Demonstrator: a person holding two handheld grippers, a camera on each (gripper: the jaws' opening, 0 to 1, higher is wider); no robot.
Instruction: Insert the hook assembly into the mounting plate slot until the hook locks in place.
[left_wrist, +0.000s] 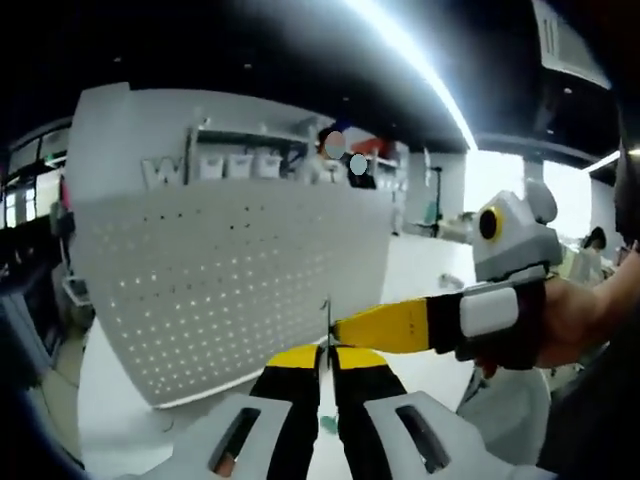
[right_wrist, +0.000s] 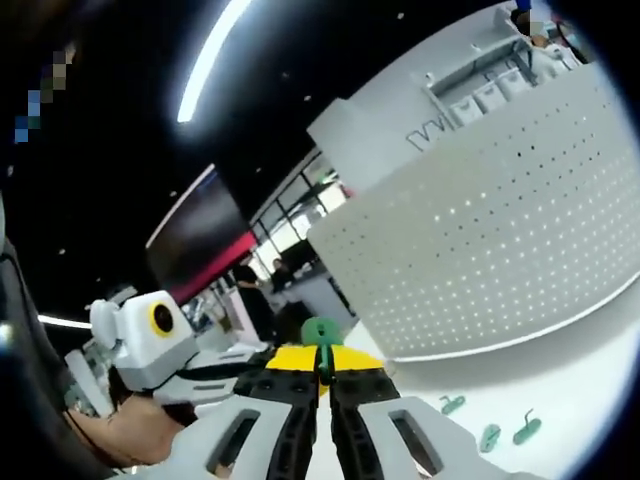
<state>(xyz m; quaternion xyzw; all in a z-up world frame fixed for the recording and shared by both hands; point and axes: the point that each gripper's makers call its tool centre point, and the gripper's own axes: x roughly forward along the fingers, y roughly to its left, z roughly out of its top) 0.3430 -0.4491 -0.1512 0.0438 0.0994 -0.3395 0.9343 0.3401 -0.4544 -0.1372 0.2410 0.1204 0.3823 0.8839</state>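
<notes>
Hook (right_wrist: 321, 335) pinched in right gripper (right_wrist: 322, 375); left gripper (left_wrist: 327, 352) closed, pegboard (left_wrist: 230, 270) behind

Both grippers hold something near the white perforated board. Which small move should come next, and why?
Probably bring the right gripper toward the perforated board. Its jaws are shut on a green hook, which is still apart from the board. More green hooks lie on the white table. The left gripper is shut on something thin.

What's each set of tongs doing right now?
Left tongs: shut on a thin dark metal hook.
Right tongs: shut on a small green plastic hook.
</notes>
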